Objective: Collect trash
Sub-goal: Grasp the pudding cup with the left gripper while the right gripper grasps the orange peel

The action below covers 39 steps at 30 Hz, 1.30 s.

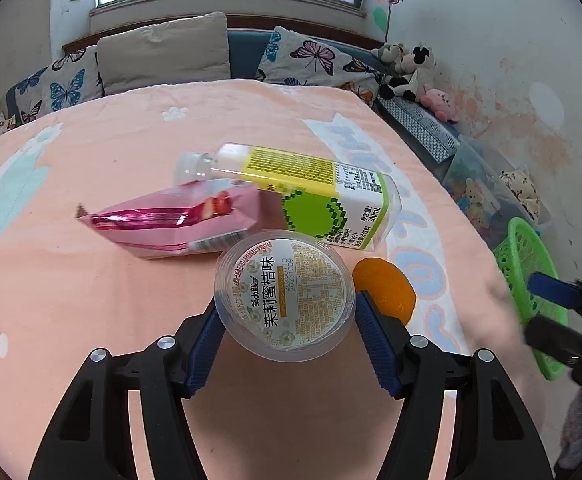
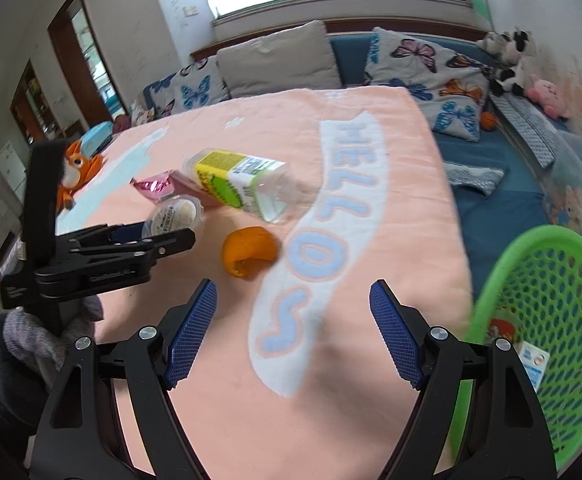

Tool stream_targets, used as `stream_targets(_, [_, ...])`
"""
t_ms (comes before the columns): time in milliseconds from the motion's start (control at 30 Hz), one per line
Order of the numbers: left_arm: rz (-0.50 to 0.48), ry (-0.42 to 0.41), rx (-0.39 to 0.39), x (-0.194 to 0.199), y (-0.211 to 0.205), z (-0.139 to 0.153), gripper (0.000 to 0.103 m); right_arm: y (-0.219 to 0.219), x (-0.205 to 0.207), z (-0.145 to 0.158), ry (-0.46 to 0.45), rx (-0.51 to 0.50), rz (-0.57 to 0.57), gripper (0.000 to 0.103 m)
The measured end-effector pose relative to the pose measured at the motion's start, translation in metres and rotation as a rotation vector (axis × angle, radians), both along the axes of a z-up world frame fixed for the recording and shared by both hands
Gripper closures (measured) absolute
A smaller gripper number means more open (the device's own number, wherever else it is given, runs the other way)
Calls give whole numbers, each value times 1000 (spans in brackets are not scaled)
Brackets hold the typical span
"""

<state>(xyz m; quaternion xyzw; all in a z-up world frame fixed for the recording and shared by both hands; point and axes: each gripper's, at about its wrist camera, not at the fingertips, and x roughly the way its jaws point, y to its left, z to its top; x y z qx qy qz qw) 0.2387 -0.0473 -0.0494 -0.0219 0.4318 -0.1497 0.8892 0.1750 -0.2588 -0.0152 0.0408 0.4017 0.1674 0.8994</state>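
I had my left tongs (image 1: 285, 312) set around the clear jelly cup (image 1: 283, 294), a blue pad (image 1: 207, 338) against each side of its wall. The pads looked to be touching, so I took it for a grip, though a light one. The cup sat near the front of the tabletop (image 1: 91, 288), just before the pink snack bag (image 1: 179, 222) and just beside the orange peel (image 1: 387, 292).

To do this well, I judged I should squeeze only enough to hold. The wall was thin plastic and round, and it would slip or buckle under a hard pinch. Then lift straight up, keep the cup level, and carry it wide of the peel to the green basket (image 2: 551, 300) off the tabletop's right edge.

My right tongs (image 2: 293, 336) stood wide open with nothing between them, hanging over the cloth near the basket.

Counted on the tabletop: one jelly cup, one snack bag, one plastic bottle (image 1: 311, 196) lying on its side, one orange peel. One basket, with at least two small packets already in it.
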Motion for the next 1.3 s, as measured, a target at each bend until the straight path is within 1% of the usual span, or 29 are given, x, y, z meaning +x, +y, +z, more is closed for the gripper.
stream_targets(267, [31, -27, -28, -16, 26, 20, 41, 37, 23, -14, 11, -49, 87, 25])
stream_targets(367, [41, -36, -28, -21, 35, 24, 41, 48, 31, -21, 15, -73, 107, 28])
stream_targets(667, [67, -48, -56, -31, 56, 34, 41, 72, 53, -39, 20, -149, 143, 34])
stream_targets(733, [65, -53, -55, -33, 57, 35, 41, 76, 58, -42, 22, -159, 148, 37])
stream_targets(900, [62, -53, -64, -34, 59, 35, 41, 83, 65, -49, 27, -179, 148, 42])
stream_targets(1033, [64, -47, -66, -35, 60, 33, 41, 85, 69, -55, 33, -198, 143, 50])
stream_targets(1233, [63, -44, -74, -35, 60, 33, 41, 80, 66, -54, 36, -177, 133, 58])
stream_targets(1300, [59, -46, -74, -35, 60, 33, 41, 76, 63, -52, 39, -156, 130, 59])
